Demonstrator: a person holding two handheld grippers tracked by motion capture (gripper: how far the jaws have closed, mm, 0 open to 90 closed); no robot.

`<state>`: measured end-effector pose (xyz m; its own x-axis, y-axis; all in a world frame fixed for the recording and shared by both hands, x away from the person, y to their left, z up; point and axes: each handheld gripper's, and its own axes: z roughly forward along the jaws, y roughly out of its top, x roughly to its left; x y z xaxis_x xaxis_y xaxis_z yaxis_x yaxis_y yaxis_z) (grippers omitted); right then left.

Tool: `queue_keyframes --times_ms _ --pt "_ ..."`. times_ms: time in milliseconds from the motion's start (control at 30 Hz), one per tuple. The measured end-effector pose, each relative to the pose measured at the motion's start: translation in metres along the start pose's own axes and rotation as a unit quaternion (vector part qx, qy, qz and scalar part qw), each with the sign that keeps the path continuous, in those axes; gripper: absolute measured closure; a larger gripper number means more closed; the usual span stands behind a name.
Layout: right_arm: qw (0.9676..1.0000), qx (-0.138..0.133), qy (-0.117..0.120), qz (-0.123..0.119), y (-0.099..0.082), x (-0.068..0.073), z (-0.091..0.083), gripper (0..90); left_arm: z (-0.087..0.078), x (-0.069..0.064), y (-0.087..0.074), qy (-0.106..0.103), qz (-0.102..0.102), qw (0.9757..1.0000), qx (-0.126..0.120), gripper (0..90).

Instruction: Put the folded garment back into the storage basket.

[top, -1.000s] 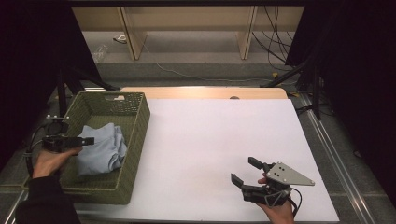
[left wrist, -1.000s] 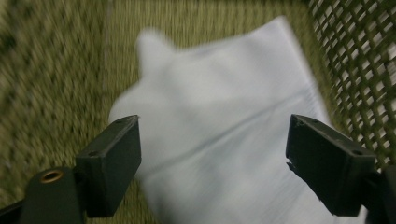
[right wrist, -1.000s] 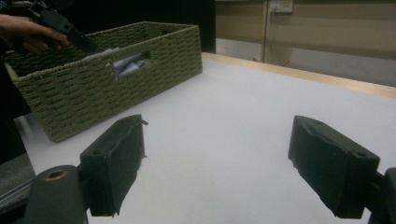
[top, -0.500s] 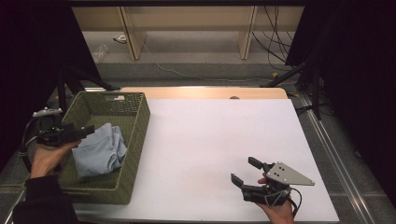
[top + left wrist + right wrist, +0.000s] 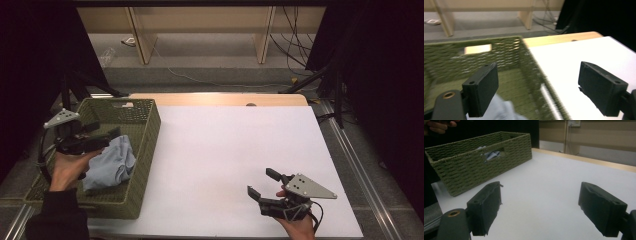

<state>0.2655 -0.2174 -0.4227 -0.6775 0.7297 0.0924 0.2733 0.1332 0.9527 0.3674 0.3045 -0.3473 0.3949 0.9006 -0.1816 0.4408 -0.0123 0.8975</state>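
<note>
Pale blue cloth (image 5: 110, 162) lying in the woven green basket (image 5: 145, 145), just below the left gripper (image 5: 107, 136), jaws spread, holding nothing. Probably mid-reach: next, dip and pinch a fold. Right gripper (image 5: 264, 182) open, idle.

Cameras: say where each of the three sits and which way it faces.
High view: above the table's near side, looking forward and down; both forearms enter below.
Left gripper view: rides the left hand-held gripper, over the green woven basket.
Right gripper view: rides the right hand-held gripper, low over the white table.
All share the basket and its light blue cloth.
</note>
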Motion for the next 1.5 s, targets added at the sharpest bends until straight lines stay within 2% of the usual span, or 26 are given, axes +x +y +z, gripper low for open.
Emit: queue_keyframes --times_ms 67,133,300,500,600,767,933,1167,1500 --pt "1.0 -0.001 0.0 0.001 0.0 0.0 0.0 19.2 0.003 -0.006 -0.002 -0.008 0.003 0.9999 -0.007 16.3" --pt "1.0 -0.001 0.0 0.001 0.0 0.0 0.0 19.2 0.006 -0.014 -0.005 -0.029 -0.001 0.9995 -0.011 16.3" --pt "1.0 0.0 0.0 0.0 0.0 0.0 0.0 19.2 0.01 -0.031 -0.009 -0.057 0.01 0.9982 -0.018 16.3" --pt "1.0 -0.001 0.001 0.0 0.0 0.0 0.0 19.2 0.013 -0.046 -0.015 -0.061 0.027 0.9975 -0.023 16.3" --pt "1.0 -0.001 0.001 0.001 0.0 0.0 0.0 19.2 0.013 -0.052 -0.018 -0.077 0.019 0.9964 -0.031 16.3" --pt "1.0 0.0 0.001 0.0 0.0 0.0 0.0 19.1 0.014 -0.068 -0.023 -0.093 0.027 0.9945 -0.04 16.4" --pt "1.0 -0.001 0.001 0.0 0.0 0.0 0.0 19.1 0.014 -0.076 -0.027 -0.103 0.028 0.9935 -0.041 16.4" --pt "1.0 -0.001 0.001 0.0 0.0 0.0 0.0 19.1 0.012 -0.091 -0.034 -0.124 0.024 0.9906 -0.053 16.4" --pt "1.0 0.0 0.001 0.0 0.0 0.0 0.0 19.2 0.011 -0.11 -0.046 -0.154 0.033 0.986 -0.055 16.4"
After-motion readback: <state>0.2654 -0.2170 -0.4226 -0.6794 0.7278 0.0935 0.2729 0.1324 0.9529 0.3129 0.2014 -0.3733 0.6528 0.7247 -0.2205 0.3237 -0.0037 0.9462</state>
